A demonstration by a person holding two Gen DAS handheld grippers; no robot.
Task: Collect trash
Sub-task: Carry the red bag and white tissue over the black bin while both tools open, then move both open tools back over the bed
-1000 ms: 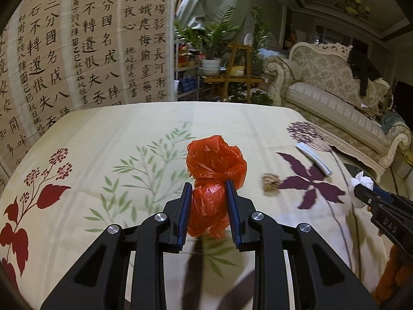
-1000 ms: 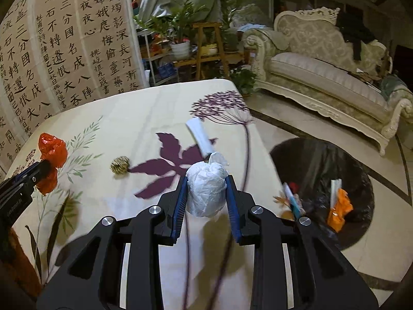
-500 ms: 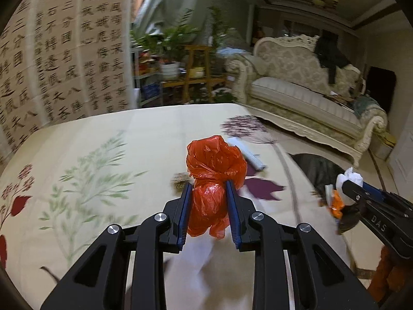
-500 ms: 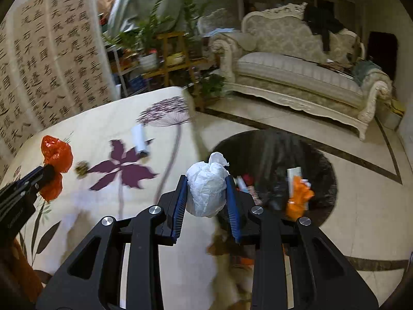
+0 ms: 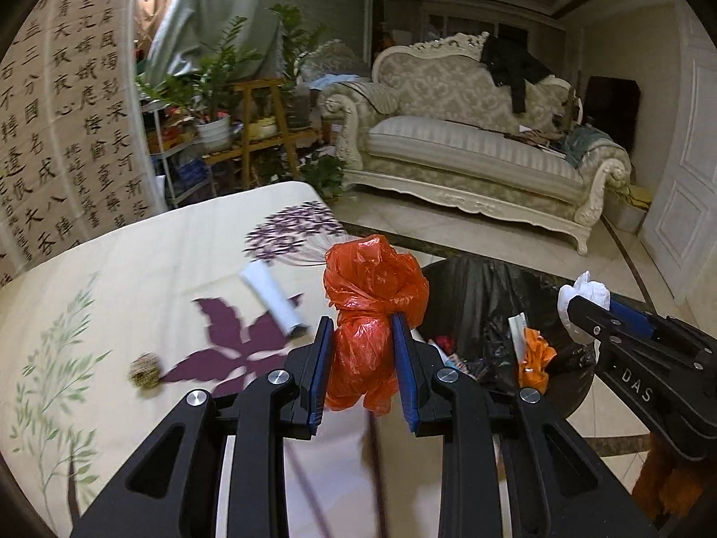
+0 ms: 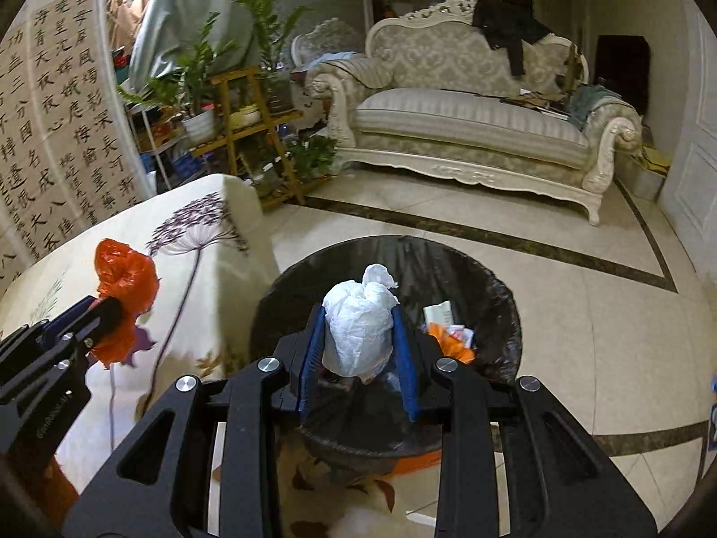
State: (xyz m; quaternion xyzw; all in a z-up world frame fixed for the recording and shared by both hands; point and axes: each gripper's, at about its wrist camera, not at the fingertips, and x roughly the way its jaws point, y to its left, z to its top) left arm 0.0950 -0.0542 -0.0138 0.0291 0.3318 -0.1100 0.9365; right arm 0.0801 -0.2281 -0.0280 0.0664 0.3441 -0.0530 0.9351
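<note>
Left wrist view: the left gripper (image 5: 362,361) is clenched on a crumpled orange plastic bag (image 5: 372,314), held up over the edge of the bench (image 5: 134,269) with its flowered cloth. On the cloth behind it lie a white paper roll (image 5: 272,298) and a small brown tuft (image 5: 144,370), well apart from each other. Just past the bench edge stands a black-lined trash bin (image 5: 475,296) on the floor, with scraps of orange and white already inside. At the right, the right gripper (image 5: 582,309) reaches in over the bin, grasping a white wad (image 5: 589,289). A cream sofa (image 5: 470,143) and a plant stand (image 5: 264,130) fill the room behind. A second ago this view looked straight across the bench, the bin out of sight; it has swung toward the floor side.

Right wrist view: the right gripper (image 6: 358,345) squeezes the white wad (image 6: 358,327) directly above the open trash bin (image 6: 493,296), nothing between them. At the left the left gripper (image 6: 110,309) holds the orange plastic bag (image 6: 123,278) over the bench (image 6: 197,278) corner, beside the bin. Earlier the wad hung over the cloth with the bin off to the right.
</note>
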